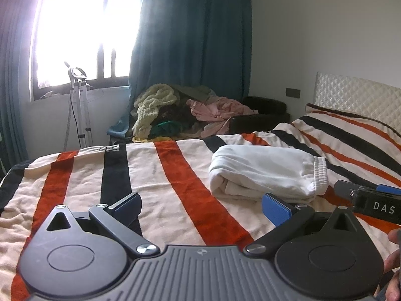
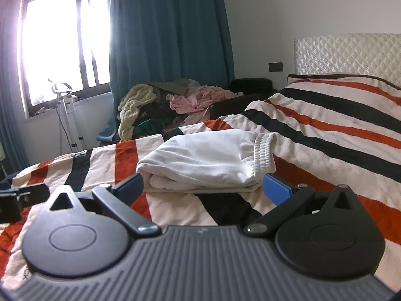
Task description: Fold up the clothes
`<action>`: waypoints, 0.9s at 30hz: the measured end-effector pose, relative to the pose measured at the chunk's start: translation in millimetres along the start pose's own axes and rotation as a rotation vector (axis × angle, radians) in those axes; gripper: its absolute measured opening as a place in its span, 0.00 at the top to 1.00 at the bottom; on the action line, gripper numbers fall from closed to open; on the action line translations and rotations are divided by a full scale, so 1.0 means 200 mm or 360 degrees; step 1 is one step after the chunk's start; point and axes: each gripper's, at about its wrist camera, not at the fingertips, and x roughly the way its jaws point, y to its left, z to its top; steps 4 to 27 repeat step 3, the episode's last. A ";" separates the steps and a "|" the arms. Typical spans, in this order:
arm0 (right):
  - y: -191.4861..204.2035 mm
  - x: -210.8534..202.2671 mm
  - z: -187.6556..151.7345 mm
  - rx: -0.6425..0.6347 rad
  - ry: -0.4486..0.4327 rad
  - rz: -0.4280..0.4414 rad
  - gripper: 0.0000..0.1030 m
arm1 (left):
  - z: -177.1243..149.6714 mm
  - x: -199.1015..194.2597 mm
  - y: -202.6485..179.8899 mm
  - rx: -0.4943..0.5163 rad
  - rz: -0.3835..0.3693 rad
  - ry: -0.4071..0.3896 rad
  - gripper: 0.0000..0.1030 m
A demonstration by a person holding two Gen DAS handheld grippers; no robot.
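Observation:
A folded white garment (image 1: 265, 170) with a ribbed elastic band at its right end lies on the striped bedspread (image 1: 155, 173). My left gripper (image 1: 200, 205) is open, hovering low over the bedspread just left of and in front of the garment, with nothing between its fingers. In the right wrist view the same white garment (image 2: 208, 160) lies straight ahead. My right gripper (image 2: 203, 188) is open, its fingertips just short of the garment's near edge and apart from it. The right gripper's body (image 1: 371, 198) shows at the left view's right edge.
A pile of unfolded clothes (image 1: 185, 107) in yellow, pink and green sits beyond the bed's far edge, by a teal curtain (image 1: 190, 37). A white stand (image 1: 80, 105) is under the bright window. The quilted headboard (image 2: 345, 55) is at the right. A hand (image 1: 393, 271) shows at lower right.

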 end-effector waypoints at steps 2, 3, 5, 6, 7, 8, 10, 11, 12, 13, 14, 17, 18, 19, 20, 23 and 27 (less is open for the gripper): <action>0.00 0.00 0.00 0.0009 0.0001 -0.0001 0.00 | 0.00 0.00 0.00 0.0004 0.0003 0.0002 0.00; 0.00 0.00 0.00 0.0007 0.0002 -0.0004 0.00 | 0.00 0.00 -0.01 0.0005 0.0002 0.0002 0.00; 0.00 0.00 0.00 0.0007 0.0002 -0.0004 0.00 | 0.00 0.00 -0.01 0.0005 0.0002 0.0002 0.00; 0.00 0.00 0.00 0.0007 0.0002 -0.0004 0.00 | 0.00 0.00 -0.01 0.0005 0.0002 0.0002 0.00; 0.00 0.00 0.00 0.0007 0.0002 -0.0004 0.00 | 0.00 0.00 -0.01 0.0005 0.0002 0.0002 0.00; 0.00 0.00 0.00 0.0007 0.0002 -0.0004 0.00 | 0.00 0.00 -0.01 0.0005 0.0002 0.0002 0.00; 0.00 0.00 0.00 0.0007 0.0002 -0.0004 0.00 | 0.00 0.00 -0.01 0.0005 0.0002 0.0002 0.00; 0.00 0.00 0.00 0.0007 0.0002 -0.0004 0.00 | 0.00 0.00 -0.01 0.0005 0.0002 0.0002 0.00; 0.00 0.00 0.00 0.0007 0.0002 -0.0004 0.00 | 0.00 0.00 -0.01 0.0005 0.0002 0.0002 0.00; 0.00 0.00 0.00 0.0007 0.0002 -0.0004 0.00 | 0.00 0.00 -0.01 0.0005 0.0002 0.0002 0.00; 0.00 0.00 0.00 0.0007 0.0002 -0.0004 0.00 | 0.00 0.00 -0.01 0.0005 0.0002 0.0002 0.00; 0.00 0.00 0.00 0.0007 0.0002 -0.0004 0.00 | 0.00 0.00 -0.01 0.0005 0.0002 0.0002 0.00; 0.00 0.00 0.00 0.0007 0.0002 -0.0004 0.00 | 0.00 0.00 -0.01 0.0005 0.0002 0.0002 0.00; 0.00 0.00 0.00 0.0007 0.0002 -0.0004 0.00 | 0.00 0.00 -0.01 0.0005 0.0002 0.0002 0.00; 0.00 0.00 0.00 0.0007 0.0002 -0.0004 0.00 | 0.00 0.00 -0.01 0.0005 0.0002 0.0002 0.00; 0.00 0.00 0.00 0.0007 0.0002 -0.0004 0.00 | 0.00 0.00 -0.01 0.0005 0.0002 0.0002 0.00; 0.00 0.00 0.00 0.0007 0.0002 -0.0004 0.00 | 0.00 0.00 -0.01 0.0005 0.0002 0.0002 0.00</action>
